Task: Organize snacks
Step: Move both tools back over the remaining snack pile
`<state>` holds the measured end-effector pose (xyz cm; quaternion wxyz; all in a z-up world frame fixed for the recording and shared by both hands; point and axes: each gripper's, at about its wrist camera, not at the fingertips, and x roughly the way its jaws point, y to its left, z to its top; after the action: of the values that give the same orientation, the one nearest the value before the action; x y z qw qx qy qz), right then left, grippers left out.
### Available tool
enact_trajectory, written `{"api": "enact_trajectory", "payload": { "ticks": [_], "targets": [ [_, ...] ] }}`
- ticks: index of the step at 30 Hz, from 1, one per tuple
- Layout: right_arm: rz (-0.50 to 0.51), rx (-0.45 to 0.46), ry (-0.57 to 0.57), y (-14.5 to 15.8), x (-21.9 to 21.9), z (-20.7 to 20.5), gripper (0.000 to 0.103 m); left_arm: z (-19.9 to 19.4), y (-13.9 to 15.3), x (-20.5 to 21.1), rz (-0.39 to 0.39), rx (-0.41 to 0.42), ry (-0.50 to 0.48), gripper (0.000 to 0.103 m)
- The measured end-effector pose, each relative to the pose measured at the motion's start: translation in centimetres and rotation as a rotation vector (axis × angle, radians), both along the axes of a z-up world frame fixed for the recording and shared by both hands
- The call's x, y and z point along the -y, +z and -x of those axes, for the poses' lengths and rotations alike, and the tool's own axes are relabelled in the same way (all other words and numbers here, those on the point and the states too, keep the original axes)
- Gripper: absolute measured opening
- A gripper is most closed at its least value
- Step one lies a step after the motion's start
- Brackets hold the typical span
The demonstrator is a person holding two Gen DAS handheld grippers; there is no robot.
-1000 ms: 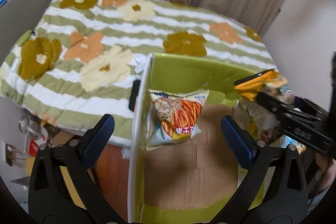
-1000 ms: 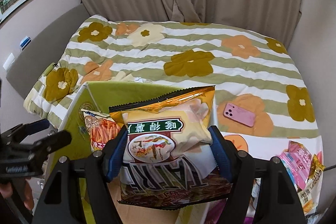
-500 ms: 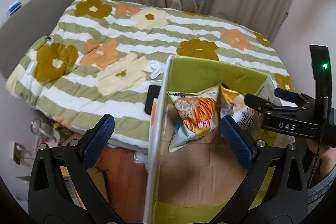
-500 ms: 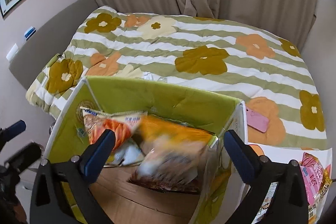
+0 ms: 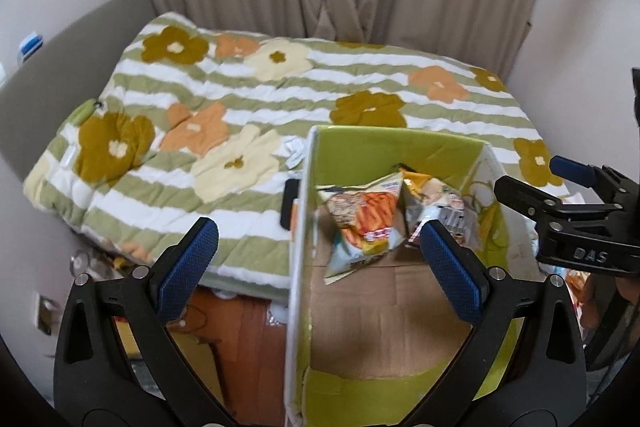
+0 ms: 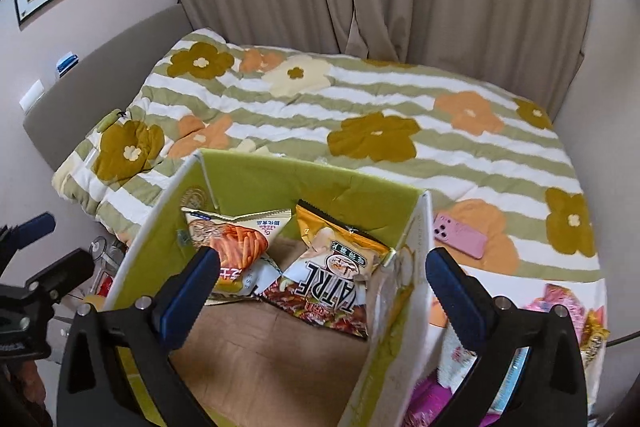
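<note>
Quilted bedspread [image 6: 400,115]; crinkly bags [image 6: 332,267], cardboard box [image 6: 280,175]

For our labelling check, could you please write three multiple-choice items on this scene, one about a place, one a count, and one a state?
1. Where does the pink phone lie?
A. In the box
B. On the bedspread, right of the box
C. On the floor

2. How many snack bags lie in the green box?
A. Two
B. Four
C. None

3. How do the right gripper jaws stand?
A. Shut on a bag
B. Shut on nothing
C. Open, holding nothing

Answers:
1 B: it rests on the flowered bedspread beyond the box's right wall.
2 A: only the orange stick-snack bag and the yellow chip bag lie inside.
3 C: the blue pads stand wide apart above the box.
</note>
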<state>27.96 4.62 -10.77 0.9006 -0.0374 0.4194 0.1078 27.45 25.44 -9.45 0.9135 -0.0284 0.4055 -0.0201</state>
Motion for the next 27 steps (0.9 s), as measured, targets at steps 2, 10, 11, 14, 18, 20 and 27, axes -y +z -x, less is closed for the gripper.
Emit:
{"api": "enact_trajectory", "payload": {
  "ticks": [2,10,11,14,18,20,27],
  "targets": [
    [-0.018,0.014,-0.003,1.1,0.1,1.1,0.102,0.5,0.5,0.6,0.017,0.002,-0.018,0.1],
    [-0.082,0.066,-0.068,5.0,3.4,6.6,0.102,4.1,2.5,4.6,0.049,0.033,-0.096,0.1],
    [-0.079,0.072,-0.074,5.2,3.8,7.2,0.102,4.6,2.7,5.2,0.047,0.037,-0.102,0.1],
    [-0.051,0.099,-0.096,5.8,5.5,9.5,0.102,6.3,3.2,7.5,0.053,0.049,-0.12,0.1],
    [-0.033,0.121,-0.128,6.1,9.3,12.8,0.102,8.8,3.6,11.1,0.061,0.063,-0.137,0.1],
    [-0.044,0.121,-0.142,6.2,11.2,14.1,0.102,10.1,3.5,13.5,0.087,0.065,-0.167,0.1],
    [-0.029,0.148,-0.217,6.2,19.1,20.0,0.102,14.4,2.5,23.4,0.105,0.056,-0.299,0.1]
  ]
}}
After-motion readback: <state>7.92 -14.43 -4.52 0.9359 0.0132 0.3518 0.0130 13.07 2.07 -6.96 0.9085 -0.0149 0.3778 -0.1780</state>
